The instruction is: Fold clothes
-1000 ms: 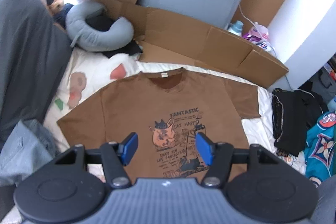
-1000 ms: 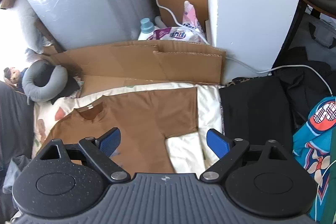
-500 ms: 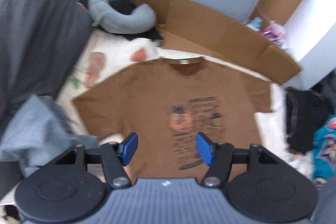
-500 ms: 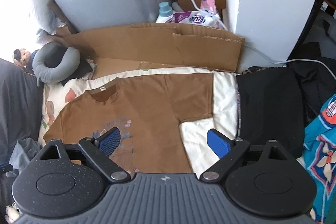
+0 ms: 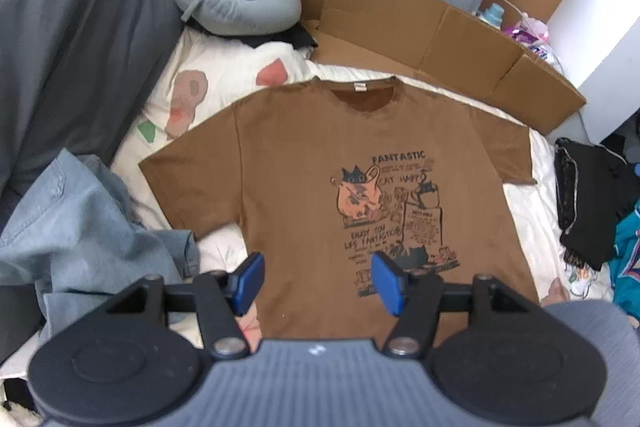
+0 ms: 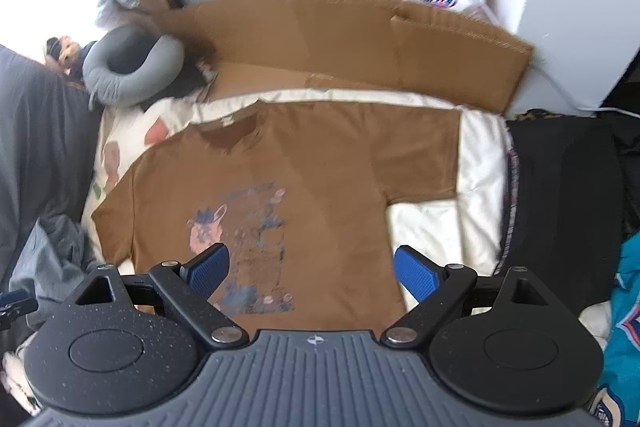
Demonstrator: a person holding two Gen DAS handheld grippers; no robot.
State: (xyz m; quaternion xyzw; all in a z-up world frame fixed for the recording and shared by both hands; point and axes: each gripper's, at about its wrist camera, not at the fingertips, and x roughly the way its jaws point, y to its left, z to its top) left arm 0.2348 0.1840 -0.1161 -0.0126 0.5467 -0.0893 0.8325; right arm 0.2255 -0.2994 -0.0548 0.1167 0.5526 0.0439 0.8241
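Observation:
A brown T-shirt [image 5: 320,163] with a cat print lies spread flat, face up, on a cream printed bed cover [image 5: 224,75], collar towards the far side. My left gripper [image 5: 318,283] hangs open above the shirt's lower left part, nothing between its blue pads. In the right wrist view the same T-shirt [image 6: 320,171] fills the middle. There my right gripper [image 6: 312,269] stands wide open over the shirt's lower right side, its right pad [image 6: 414,273] past the shirt's edge. Neither gripper touches the cloth.
A light denim garment [image 5: 80,227] is heaped at the shirt's left. Dark grey bedding [image 5: 68,47] and a grey neck pillow [image 5: 236,7] lie beyond it. Flattened cardboard [image 5: 440,35] lines the far side. Black clothes [image 6: 560,187] and a teal garment [image 6: 624,307] lie at the right.
Both grippers have sunk towards the shirt and shifted left along its lower part. The shirt looms larger in both views. The jaws of both have kept their width.

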